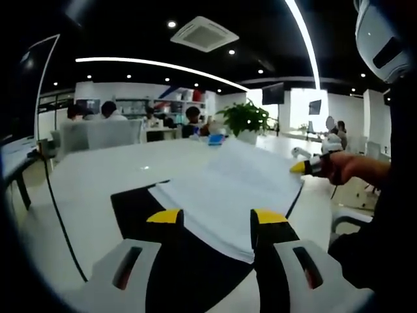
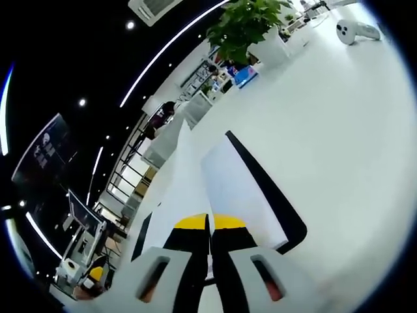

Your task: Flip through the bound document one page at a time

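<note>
We see a wide white counter carrying the bound document, which lies open on its black cover near the counter's edge. In the right gripper view the same document shows one page lifted clear of the stack, standing on edge. A potted plant sits at the far side of the counter, with seated people behind it. The left tongs stand apart over the near edge of the pages — nothing between the yellow tips. The right tongs are together, clamped on the raised page; they also appear at the right of the left gripper view, held by a hand.
</note>
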A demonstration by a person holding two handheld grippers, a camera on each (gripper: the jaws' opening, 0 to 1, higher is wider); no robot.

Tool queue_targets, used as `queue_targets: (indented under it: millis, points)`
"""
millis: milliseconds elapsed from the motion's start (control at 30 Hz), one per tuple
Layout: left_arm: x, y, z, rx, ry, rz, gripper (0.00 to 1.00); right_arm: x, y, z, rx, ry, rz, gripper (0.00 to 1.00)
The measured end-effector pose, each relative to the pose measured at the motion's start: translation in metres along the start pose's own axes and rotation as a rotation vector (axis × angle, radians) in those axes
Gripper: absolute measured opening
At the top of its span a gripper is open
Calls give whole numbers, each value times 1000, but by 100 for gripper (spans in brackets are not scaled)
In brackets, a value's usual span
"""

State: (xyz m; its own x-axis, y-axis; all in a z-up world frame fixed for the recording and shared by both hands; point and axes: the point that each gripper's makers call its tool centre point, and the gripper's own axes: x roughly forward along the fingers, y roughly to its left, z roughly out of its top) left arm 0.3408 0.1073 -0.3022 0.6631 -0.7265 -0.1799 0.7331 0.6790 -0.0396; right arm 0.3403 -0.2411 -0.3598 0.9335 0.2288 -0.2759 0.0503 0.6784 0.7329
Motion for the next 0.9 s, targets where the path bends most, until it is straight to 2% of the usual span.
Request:
queue_targets:
  millis: [267,500,900]
  points:
    - [-1,2,-1,-4,0,4,43,0,14,2,-30,-14,19,1]
    - [-1,3,-3,-5,3,4,43,0,26,9,-26,-46,67,1]
    - [-2,10,-4,-13,5,25,42,-1,47,18,-103,-55,99,1]
